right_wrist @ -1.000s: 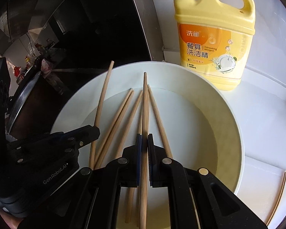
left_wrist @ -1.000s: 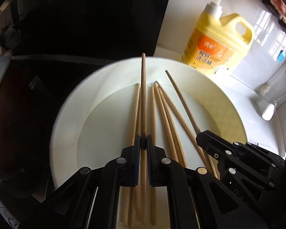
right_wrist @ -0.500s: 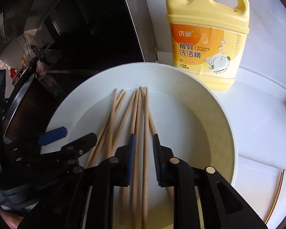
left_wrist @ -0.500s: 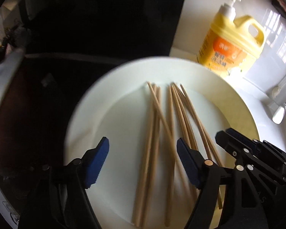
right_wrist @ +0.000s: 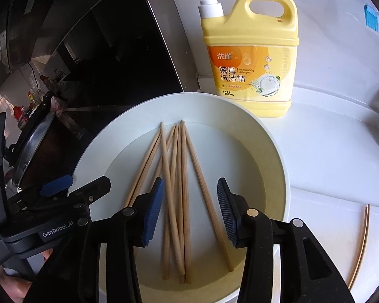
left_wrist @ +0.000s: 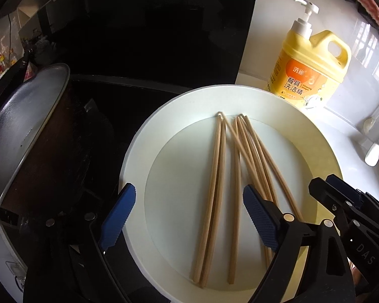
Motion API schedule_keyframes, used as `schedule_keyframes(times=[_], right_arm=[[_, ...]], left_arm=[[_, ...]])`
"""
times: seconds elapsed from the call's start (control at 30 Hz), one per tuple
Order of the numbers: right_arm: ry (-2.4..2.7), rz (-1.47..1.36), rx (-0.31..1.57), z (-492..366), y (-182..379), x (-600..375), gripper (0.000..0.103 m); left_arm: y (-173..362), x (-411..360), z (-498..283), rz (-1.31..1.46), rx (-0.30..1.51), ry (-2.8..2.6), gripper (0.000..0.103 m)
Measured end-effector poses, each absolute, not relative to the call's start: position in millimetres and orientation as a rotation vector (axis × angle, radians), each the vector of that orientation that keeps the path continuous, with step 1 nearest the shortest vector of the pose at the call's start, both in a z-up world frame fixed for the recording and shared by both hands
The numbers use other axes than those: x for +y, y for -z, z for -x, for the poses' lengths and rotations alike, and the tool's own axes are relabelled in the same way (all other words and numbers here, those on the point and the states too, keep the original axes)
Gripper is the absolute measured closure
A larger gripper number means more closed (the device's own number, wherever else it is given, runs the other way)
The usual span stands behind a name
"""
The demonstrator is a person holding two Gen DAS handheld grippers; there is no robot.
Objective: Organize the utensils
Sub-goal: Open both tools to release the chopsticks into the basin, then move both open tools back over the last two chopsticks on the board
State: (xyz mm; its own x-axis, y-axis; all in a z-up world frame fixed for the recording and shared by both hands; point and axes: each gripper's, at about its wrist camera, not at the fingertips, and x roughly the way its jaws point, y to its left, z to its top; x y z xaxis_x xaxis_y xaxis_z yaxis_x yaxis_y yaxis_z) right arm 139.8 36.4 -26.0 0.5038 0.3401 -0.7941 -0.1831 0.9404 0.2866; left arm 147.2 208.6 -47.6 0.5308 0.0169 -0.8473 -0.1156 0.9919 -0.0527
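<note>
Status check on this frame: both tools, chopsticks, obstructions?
Left tool and right tool opening, nothing gripped. Chopsticks loose in the white plate. Detergent jug behind, nothing in the way.

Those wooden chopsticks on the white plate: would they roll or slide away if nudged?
Probably. The chopsticks look thin, round and smooth, so they would likely roll on the glossy plate. They lie straight, so probably stiff and light. The raised rim should keep them in.

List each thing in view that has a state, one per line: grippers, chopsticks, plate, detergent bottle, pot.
left gripper: jaws opening, nothing held.
right gripper: jaws opening, nothing held.
chopsticks: loose, lying flat on the plate, some crossing.
plate: flat on the counter.
detergent bottle: upright behind the plate.
pot: tilted on the stove.
</note>
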Motion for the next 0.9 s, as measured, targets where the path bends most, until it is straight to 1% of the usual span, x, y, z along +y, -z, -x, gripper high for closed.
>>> schedule_keyframes(times=[0.53, 0.9], right_arm=[[-0.210, -0.237, 0.957, -91, 15, -21, 0.047], [-0.082, -0.230, 0.953, -48, 17, -80, 0.038]], left_arm=[[33, 168, -121, 0.072, 1.001, 0.009, 0.015], [30, 117, -103, 0.045, 1.012, 0.107, 0.011]])
